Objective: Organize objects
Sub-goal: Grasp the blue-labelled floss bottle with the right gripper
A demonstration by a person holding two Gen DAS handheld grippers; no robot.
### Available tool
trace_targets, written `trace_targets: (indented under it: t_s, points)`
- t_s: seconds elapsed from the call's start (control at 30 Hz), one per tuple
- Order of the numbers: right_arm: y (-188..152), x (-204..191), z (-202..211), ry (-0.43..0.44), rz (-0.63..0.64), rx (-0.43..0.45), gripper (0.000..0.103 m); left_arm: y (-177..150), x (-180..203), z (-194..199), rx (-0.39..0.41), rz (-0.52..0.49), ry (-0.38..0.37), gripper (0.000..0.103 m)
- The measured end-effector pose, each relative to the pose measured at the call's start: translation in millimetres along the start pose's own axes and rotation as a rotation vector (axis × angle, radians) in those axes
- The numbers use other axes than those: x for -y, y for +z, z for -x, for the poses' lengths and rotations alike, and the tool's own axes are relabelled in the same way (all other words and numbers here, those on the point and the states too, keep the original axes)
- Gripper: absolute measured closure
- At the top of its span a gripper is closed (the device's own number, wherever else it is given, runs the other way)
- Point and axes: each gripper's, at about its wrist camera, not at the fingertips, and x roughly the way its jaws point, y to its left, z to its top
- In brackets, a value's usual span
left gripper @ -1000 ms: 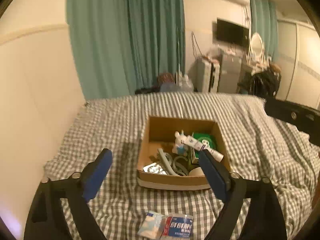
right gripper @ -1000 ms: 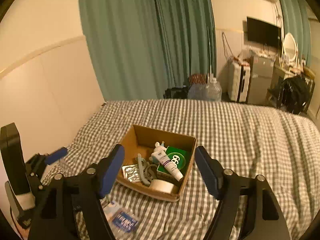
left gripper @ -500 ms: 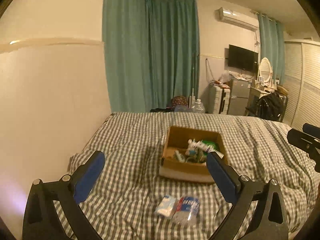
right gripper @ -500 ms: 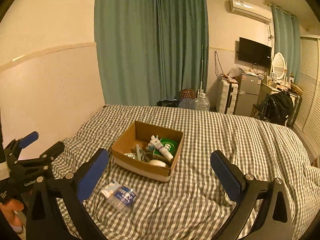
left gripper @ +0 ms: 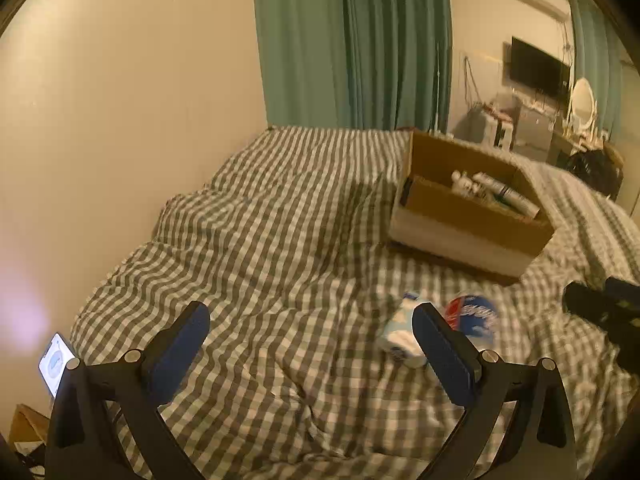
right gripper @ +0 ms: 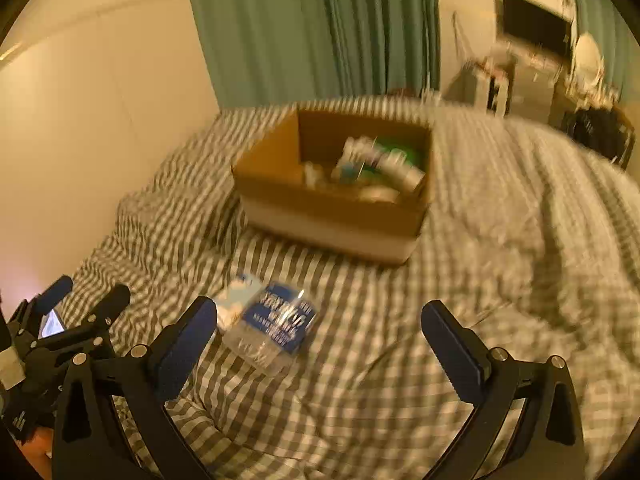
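Packets: blue-labelled packet (right gripper: 278,330) and white pack (left gripper: 402,334) lie touching on checked bedspread (right gripper: 400,360), lower left | box (right gripper: 332,216) above them | left gripper (left gripper: 316,350), right gripper (right gripper: 320,332) both wide, empty | advice: I'd straddle 1 packet squarely before closing.

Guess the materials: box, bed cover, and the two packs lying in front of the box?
Box: brown corrugated-looking cardboard, matte, with a pale band along the base. Bed cover: woven checked fabric, soft and creased. Blue-labelled pack: probably clear glossy plastic, it glints. White pack: likely soft plastic wrap; too blurred to confirm.
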Motion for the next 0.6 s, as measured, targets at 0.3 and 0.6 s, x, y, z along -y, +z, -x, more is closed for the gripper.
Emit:
trace_targets:
  t_s: [0.3, 0.6]
  points:
    - [-19.7, -16.7, -83.4, 0.016, 0.021, -0.151, 0.001, -12.6, 0.2, -50.4, -0.064, -0.075, 0.038, 0.000]
    - [-29.1, -27.2, -118.4, 0.074, 0.042, -0.210, 0.003, -21.1, -12.0, -79.9, -0.127, -0.043, 0.052, 0.000]
